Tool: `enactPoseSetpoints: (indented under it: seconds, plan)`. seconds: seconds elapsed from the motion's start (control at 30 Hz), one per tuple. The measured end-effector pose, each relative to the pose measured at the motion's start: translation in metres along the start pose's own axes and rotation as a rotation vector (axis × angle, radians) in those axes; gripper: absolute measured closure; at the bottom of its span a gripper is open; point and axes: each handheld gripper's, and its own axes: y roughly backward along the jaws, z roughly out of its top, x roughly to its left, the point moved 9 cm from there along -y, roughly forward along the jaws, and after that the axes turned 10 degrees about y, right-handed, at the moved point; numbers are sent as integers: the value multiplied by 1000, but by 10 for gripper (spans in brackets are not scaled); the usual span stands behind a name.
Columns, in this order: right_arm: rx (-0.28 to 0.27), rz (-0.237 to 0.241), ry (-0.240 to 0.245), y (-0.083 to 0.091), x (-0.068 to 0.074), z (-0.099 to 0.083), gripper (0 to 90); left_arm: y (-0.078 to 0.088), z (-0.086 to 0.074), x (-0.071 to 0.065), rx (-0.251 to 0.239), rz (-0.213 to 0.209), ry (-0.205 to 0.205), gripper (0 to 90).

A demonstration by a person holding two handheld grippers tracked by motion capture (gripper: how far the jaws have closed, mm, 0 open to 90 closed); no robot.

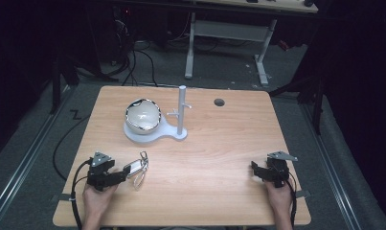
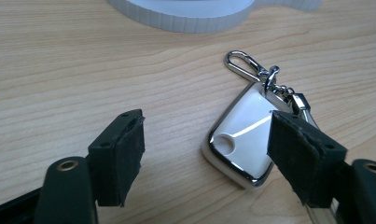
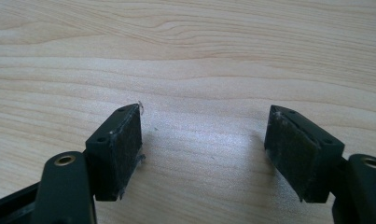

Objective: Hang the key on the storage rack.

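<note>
Risk: key fob (image 2: 241,144) lies flat on the bench (image 1: 219,158), near side of the white stand (image 1: 154,134), between the released left claw (image 2: 206,154); pads may skid off its glossy shell. Right claw (image 3: 204,154) released, idle.

Bare table (image 1: 214,163) between the grippers; stand (image 1: 154,132) blocks behind the key fob (image 1: 135,166).

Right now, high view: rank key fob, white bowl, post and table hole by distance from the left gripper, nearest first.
From the left gripper:
1. key fob, right at its fingers, front left of table.
2. white bowl, on the stand base behind it.
3. post, right of the bowl.
4. table hole, far side, right of the post.
</note>
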Motion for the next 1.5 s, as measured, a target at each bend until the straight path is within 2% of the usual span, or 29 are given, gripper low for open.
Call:
enactPoseSetpoints:
  seconds: [0.5, 0.63, 0.73, 1.03, 1.33, 1.5]
  plan:
    - [0, 0, 0, 0, 0, 0, 277, -9, -3, -17, 27, -41, -59, 275]
    - [0, 0, 0, 0, 0, 0, 277, -14, -6, -20, 49, -5, -111, 279]
    - [0, 0, 0, 0, 0, 0, 277, -18, -8, -21, 59, 14, -131, 288]
    - [0, 0, 0, 0, 0, 0, 277, -25, -8, -26, 63, 34, -177, 335]
    - [0, 0, 0, 0, 0, 0, 277, -29, -5, -33, 47, 15, -189, 480]
    - [0, 0, 0, 0, 0, 0, 277, -29, -5, -34, 54, 17, -198, 499]
